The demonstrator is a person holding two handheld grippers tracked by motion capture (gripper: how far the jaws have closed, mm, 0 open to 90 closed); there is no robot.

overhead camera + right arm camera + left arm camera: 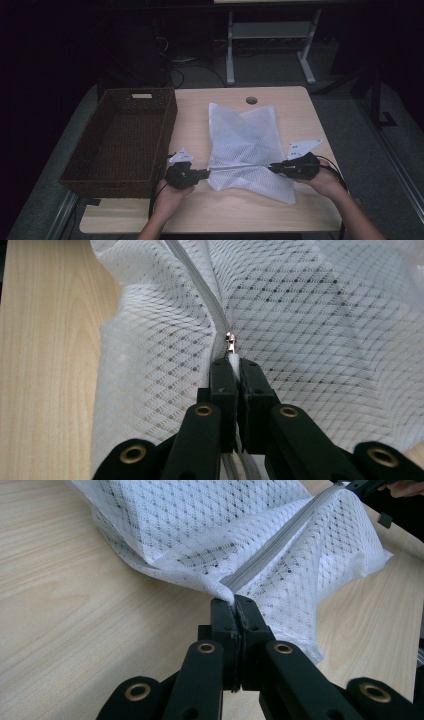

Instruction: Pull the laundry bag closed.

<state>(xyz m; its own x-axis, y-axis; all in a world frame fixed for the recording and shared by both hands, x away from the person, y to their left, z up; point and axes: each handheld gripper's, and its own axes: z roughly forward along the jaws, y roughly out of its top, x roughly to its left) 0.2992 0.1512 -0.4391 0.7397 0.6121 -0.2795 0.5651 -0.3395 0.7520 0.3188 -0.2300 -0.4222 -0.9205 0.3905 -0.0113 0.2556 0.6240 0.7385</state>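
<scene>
Where both jaws pinch the mesh bag (248,145), its zipper pull (230,340) is half hidden.

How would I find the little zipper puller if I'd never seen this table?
Start at the light wooden table and find the white mesh laundry bag beside the brown woven basket. Follow its grey zipper line to the right tongs: the small shiny metal zipper puller there is the bag's one metal part.

The high view is dim, its far edge and both sides sinking into near-black, with only the table (300,115) lit softly from above. Both gripper views are brighter and sharp on the mesh bag (210,525), without glare.
</scene>
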